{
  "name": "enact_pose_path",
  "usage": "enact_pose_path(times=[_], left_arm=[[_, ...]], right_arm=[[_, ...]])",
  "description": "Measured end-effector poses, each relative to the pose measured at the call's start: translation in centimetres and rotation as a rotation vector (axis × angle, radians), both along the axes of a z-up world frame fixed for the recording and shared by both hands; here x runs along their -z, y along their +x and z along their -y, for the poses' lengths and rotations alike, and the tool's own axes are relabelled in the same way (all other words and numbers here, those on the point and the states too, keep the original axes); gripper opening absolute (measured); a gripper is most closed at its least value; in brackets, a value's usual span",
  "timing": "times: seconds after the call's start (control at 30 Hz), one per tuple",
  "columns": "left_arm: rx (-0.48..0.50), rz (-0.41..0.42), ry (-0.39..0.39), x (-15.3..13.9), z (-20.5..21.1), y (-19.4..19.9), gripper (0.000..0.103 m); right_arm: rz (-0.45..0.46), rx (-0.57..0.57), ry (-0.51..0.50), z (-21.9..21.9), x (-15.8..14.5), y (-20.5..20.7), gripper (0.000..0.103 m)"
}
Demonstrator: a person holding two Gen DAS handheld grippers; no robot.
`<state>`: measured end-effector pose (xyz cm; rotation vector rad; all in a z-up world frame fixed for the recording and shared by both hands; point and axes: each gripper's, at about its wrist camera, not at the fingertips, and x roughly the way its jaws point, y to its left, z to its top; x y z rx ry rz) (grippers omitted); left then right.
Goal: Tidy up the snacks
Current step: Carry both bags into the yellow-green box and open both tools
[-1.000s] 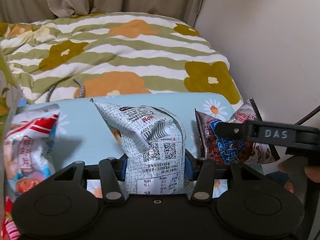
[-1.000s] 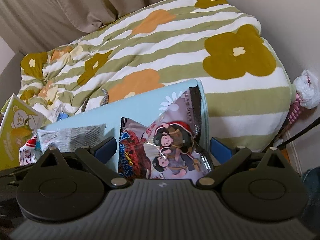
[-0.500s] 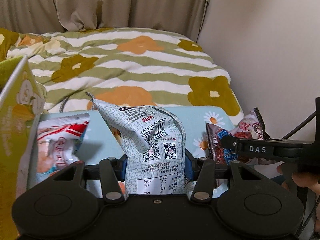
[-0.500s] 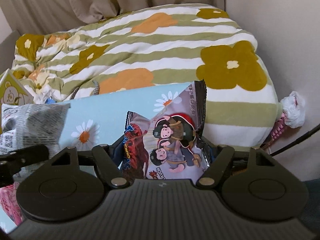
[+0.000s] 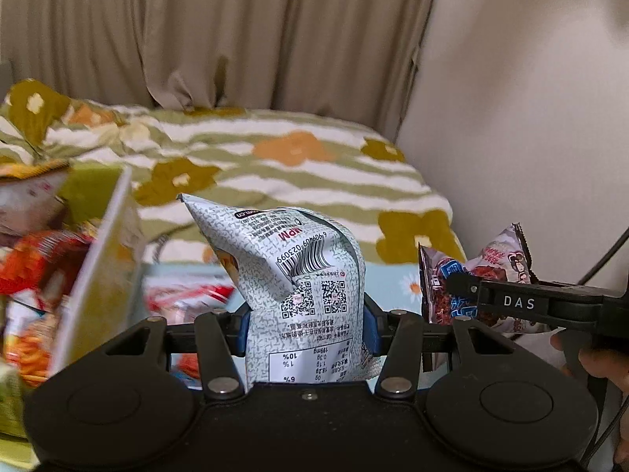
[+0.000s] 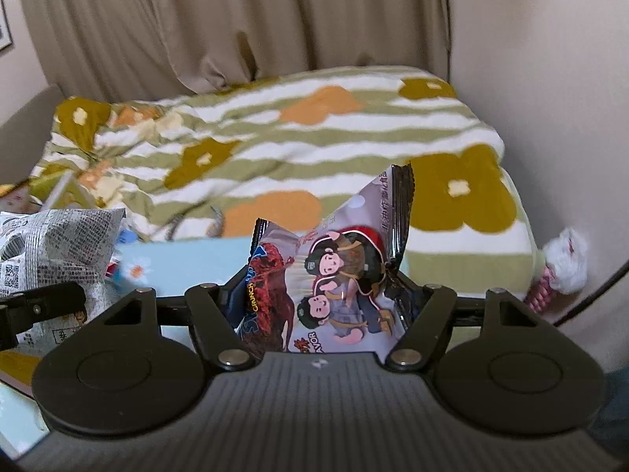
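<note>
My left gripper [image 5: 306, 322] is shut on a grey-white snack bag [image 5: 302, 275] with barcode and QR codes, held upright above the light blue daisy table [image 5: 393, 283]. The bag also shows at the left of the right wrist view [image 6: 59, 247]. My right gripper [image 6: 322, 314] is shut on a purple snack bag with cartoon figures [image 6: 338, 275], lifted off the table; it shows at the right of the left wrist view [image 5: 483, 275]. A yellow-green box [image 5: 102, 259] holding several red and orange snack packs [image 5: 31, 267] stands at the left.
A red-and-white snack pack [image 5: 188, 299] lies on the table behind my left gripper. A bed with a green floral striped blanket [image 6: 314, 137] lies beyond. Beige curtains [image 5: 236, 39] hang behind and a wall [image 5: 530, 118] stands at the right.
Both grippers have risen with their bags, so the curtains now fill the upper view. The yellow-green box with snacks has come closer on the left.
</note>
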<state>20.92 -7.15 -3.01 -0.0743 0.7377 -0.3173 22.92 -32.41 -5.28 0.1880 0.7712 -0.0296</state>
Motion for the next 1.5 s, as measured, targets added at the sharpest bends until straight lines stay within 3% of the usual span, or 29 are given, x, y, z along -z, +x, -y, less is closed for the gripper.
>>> enact_pose_path(times=[0.47, 0.77, 0.97, 1.03, 1.1, 1.13, 1.5], left_arm=[[-0.179, 0.13, 0.005, -5.6, -11.7, -2.1, 0.055], [-0.244, 0.11, 0.008, -6.2, -20.5, -1.1, 0.055], [-0.251, 0.045, -0.033, -4.7, -25.7, 1.3, 0.056], [-0.241, 0.01, -0.054, -3.8, -27.0, 2.3, 0.062], [-0.25, -0.029, -0.052, -3.0, -28.1, 2.8, 0.094], [-0.259, -0.036, -0.046, -2.7, -28.7, 2.9, 0.097], [-0.231, -0.047, -0.054, -1.9, -32.8, 1.8, 0.098]], right_arm=[[0.158, -0.214, 0.147, -10.6, -8.9, 1.1, 0.084], [0.17, -0.307, 0.193, -20.7, -11.5, 3.0, 0.084], [0.149, -0.326, 0.212, -26.7, -11.6, 3.8, 0.085], [0.14, -0.321, 0.214, -28.1, -11.4, 4.0, 0.085], [0.127, -0.31, 0.218, -29.3, -11.2, 4.1, 0.085], [0.121, -0.302, 0.219, -29.8, -11.0, 4.2, 0.085], [0.054, -0.219, 0.211, -33.2, -9.0, 2.8, 0.085]])
